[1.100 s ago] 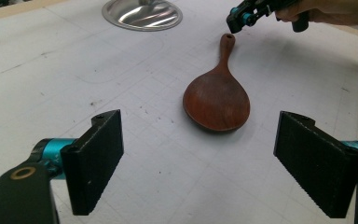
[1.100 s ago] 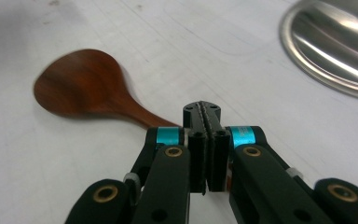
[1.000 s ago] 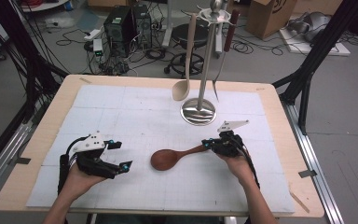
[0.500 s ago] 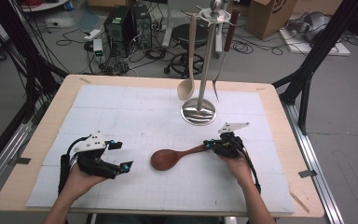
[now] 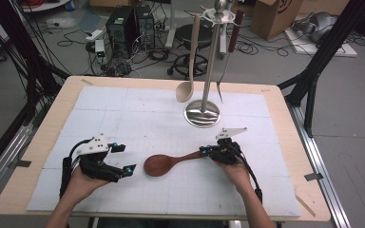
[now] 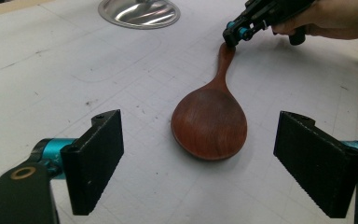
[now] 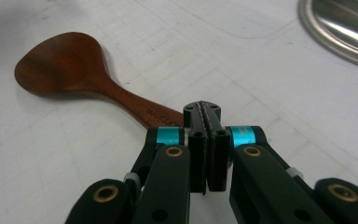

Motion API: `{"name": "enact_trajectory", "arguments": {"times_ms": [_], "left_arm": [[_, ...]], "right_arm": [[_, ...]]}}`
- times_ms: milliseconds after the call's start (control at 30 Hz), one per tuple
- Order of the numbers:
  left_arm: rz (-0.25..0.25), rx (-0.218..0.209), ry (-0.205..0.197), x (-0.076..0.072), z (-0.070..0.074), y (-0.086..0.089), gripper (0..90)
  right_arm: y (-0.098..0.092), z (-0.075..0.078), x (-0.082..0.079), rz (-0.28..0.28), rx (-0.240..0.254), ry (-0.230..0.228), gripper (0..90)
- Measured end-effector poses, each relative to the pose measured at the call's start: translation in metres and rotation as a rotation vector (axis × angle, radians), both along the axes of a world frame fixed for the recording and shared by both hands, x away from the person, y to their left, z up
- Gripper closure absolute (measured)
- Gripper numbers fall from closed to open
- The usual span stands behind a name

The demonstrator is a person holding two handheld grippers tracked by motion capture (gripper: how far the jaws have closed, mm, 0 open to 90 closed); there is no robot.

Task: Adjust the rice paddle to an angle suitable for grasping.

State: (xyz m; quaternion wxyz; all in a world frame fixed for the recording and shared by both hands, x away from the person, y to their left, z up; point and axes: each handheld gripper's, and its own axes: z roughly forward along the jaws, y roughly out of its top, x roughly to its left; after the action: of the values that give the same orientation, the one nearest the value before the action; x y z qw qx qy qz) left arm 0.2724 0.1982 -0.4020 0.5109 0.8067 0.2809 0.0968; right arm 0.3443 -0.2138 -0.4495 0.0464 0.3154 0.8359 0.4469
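Clearly the dark wooden spoon (image 5: 164, 164), lying flat near the surface's (image 5: 123, 104) front edge, is stiff and light; right gripper (image 5: 204, 153) pinches its handle end, left gripper (image 5: 123, 158) stands wide.

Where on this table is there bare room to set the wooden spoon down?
The mat lies bare from its far left corner to the rack base, and along the near edge. It is crowded mid-table, around the wooden spoon and both hand-held grippers.
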Motion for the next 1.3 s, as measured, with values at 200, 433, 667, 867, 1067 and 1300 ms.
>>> {"name": "enact_trajectory", "arguments": {"times_ms": [200, 433, 667, 867, 1067, 1300], "left_arm": [[-0.003, -0.003, 0.000, 0.000, 0.000, -0.001, 16.5], [-0.004, 0.001, 0.003, 0.000, -0.001, -0.001, 16.5], [-0.004, 0.000, -0.001, 0.000, -0.001, -0.001, 16.5], [-0.012, 0.003, 0.003, 0.000, -0.002, -0.002, 16.5], [-0.008, 0.003, 0.002, 0.000, -0.002, -0.003, 16.5], [-0.013, 0.021, 0.015, 0.001, -0.006, -0.006, 16.8]], "right_arm": [[0.015, -0.001, -0.003, 0.028, 0.011, 0.002, 89.7], [0.035, -0.002, -0.006, 0.074, 0.018, -0.004, 89.7], [0.049, -0.003, -0.009, 0.102, 0.029, -0.006, 89.6], [0.055, -0.004, -0.011, 0.110, 0.040, -0.004, 89.6], [0.052, -0.001, -0.012, 0.095, 0.056, 0.001, 80.3], [0.042, 0.004, -0.018, 0.077, 0.083, -0.007, 67.1]]}}
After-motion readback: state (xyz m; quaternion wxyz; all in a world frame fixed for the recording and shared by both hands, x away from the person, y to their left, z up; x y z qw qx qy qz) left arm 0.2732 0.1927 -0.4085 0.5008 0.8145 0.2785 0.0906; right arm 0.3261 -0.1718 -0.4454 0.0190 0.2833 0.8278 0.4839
